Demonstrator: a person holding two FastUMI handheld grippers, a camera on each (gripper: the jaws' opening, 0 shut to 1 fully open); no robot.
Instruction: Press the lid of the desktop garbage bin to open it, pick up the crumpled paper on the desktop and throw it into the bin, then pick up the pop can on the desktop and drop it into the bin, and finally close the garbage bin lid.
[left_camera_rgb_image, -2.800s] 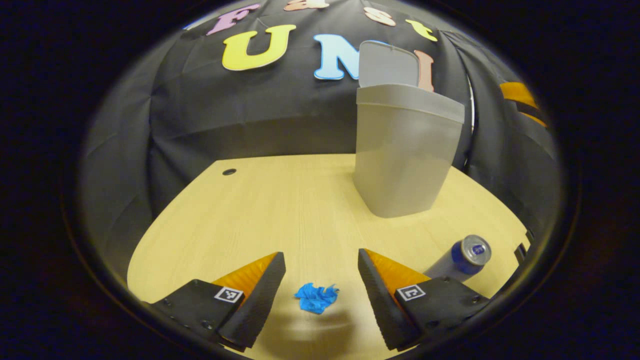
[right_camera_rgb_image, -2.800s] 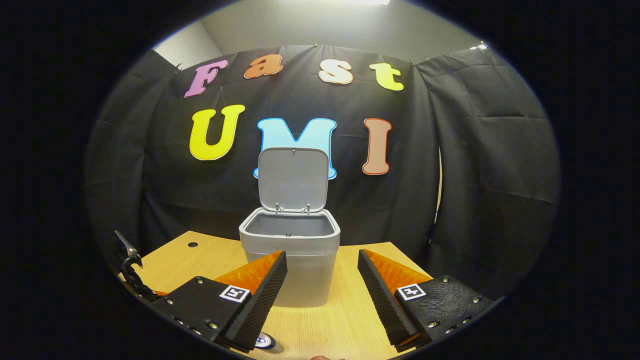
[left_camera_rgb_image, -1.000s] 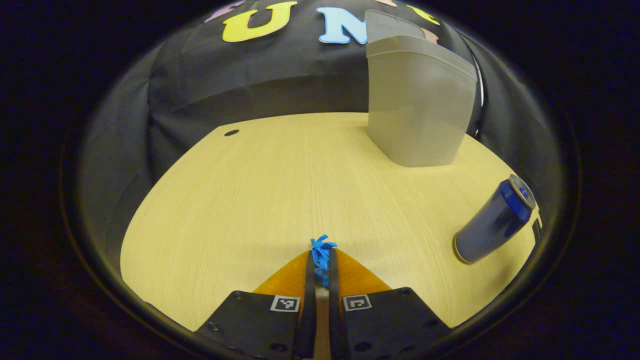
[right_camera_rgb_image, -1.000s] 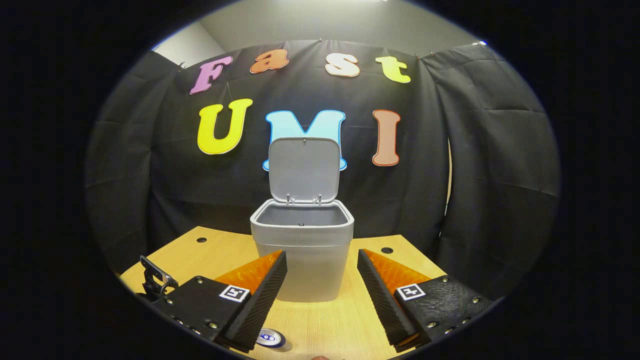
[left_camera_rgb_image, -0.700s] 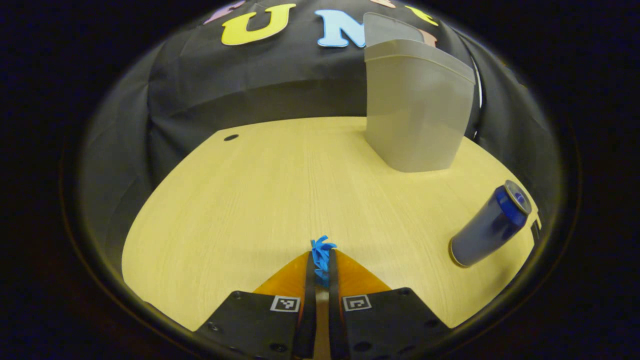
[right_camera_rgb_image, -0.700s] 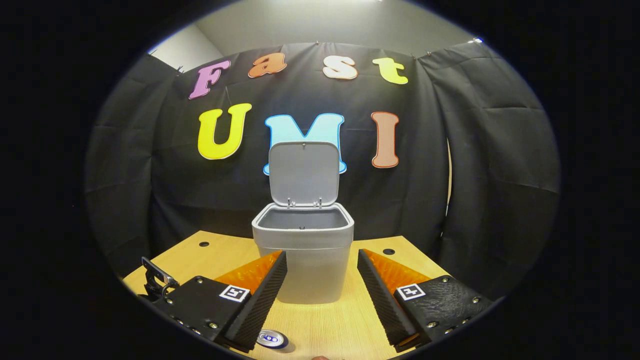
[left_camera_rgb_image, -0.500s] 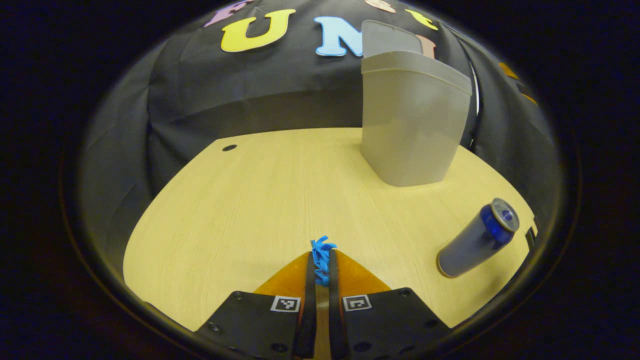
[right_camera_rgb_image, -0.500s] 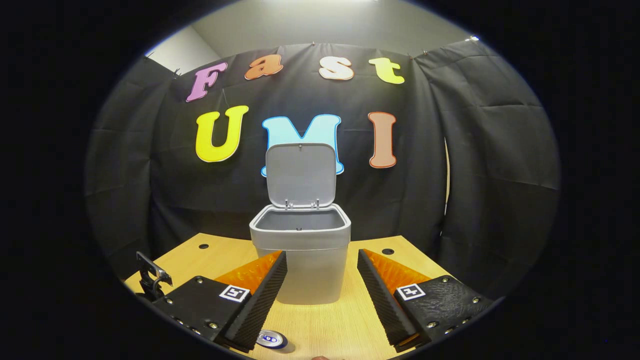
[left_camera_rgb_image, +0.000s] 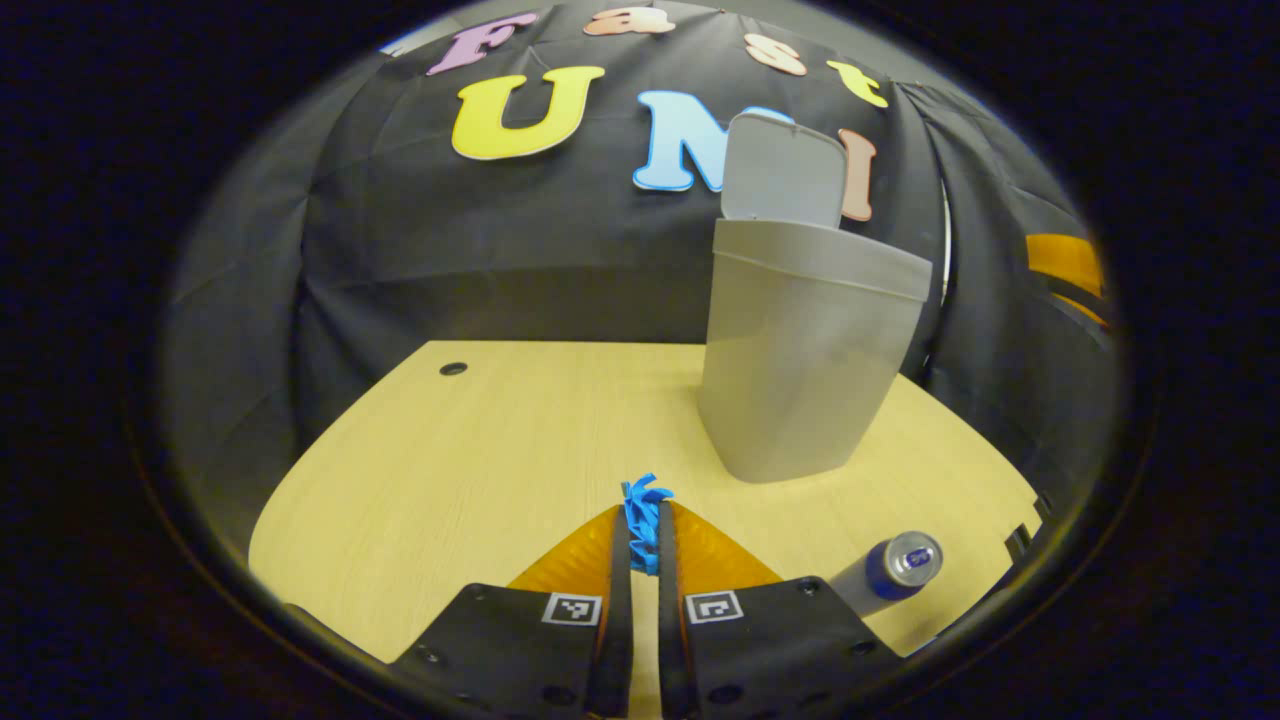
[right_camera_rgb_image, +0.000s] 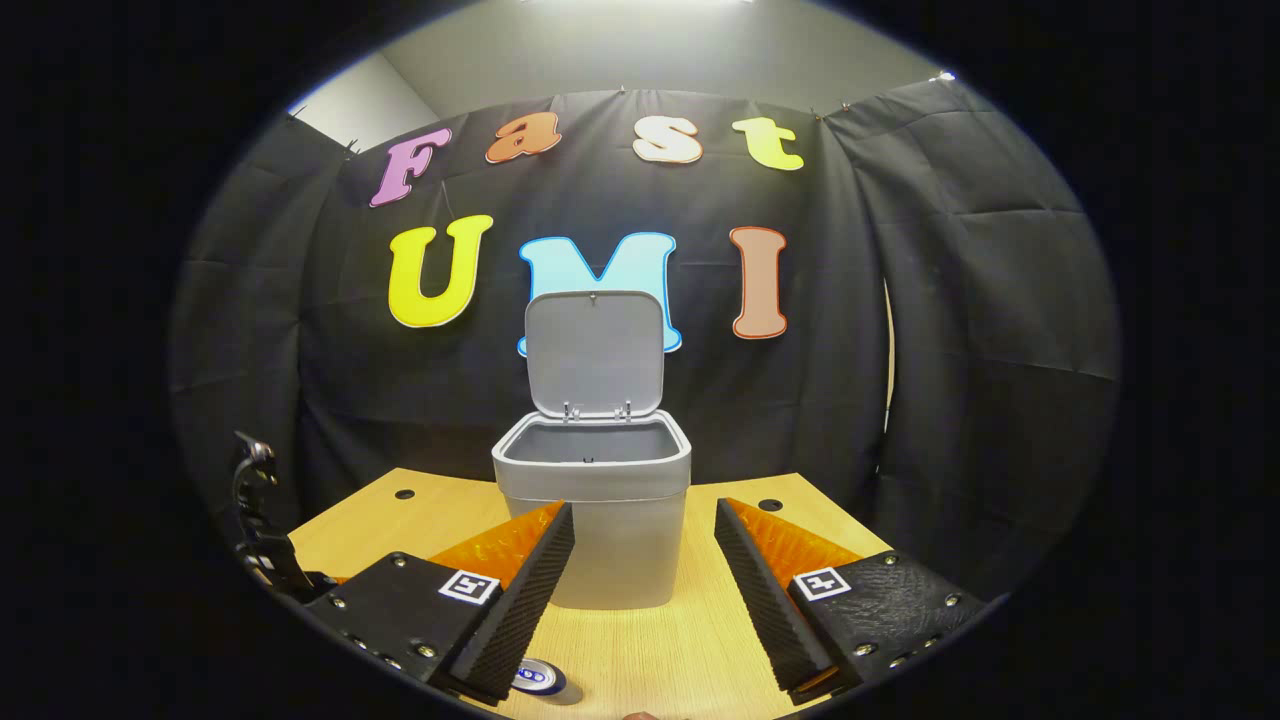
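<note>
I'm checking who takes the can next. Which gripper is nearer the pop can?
Probably the right. The pop can lies just under and ahead of the open right gripper. The left gripper, shut on the crumpled paper, has it off to its right.

a pale wood-grain desktop (right_camera_rgb_image: 690, 640) stood in the booth; two small round holes (right_camera_rgb_image: 404, 494) pierced it near its far corners; black cloth (right_camera_rgb_image: 980, 330), creased and hung in panels, closed off the far side and both flanks; above it showed a plain grey wall (right_camera_rgb_image: 640, 50), lit brightly from overhead.
</note>
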